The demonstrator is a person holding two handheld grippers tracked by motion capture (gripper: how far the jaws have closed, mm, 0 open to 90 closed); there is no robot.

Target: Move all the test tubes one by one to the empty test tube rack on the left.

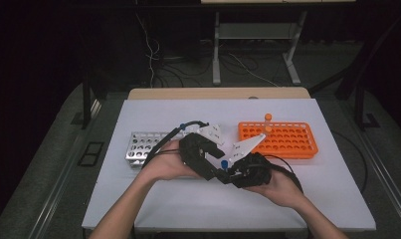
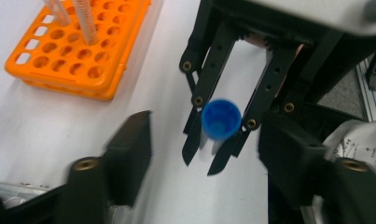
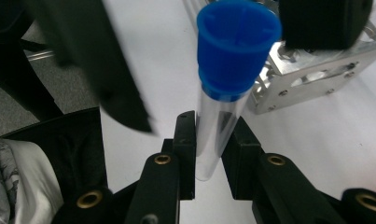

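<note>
Right gripper jaws squeezed tight on clear tube. Tube stands up between them, blue cap on top. Left gripper jaws wide apart, holding nothing, close to cap, one jaw each side. Both grippers meet over white table, near front. Orange rack just behind right gripper, two orange-capped tubes standing in it. Silver rack behind left hand.

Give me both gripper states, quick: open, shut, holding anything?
Left gripper: open, holding nothing, jaws apart around the blue cap.
Right gripper: shut on the blue-capped tube, gripping its clear body.
</note>
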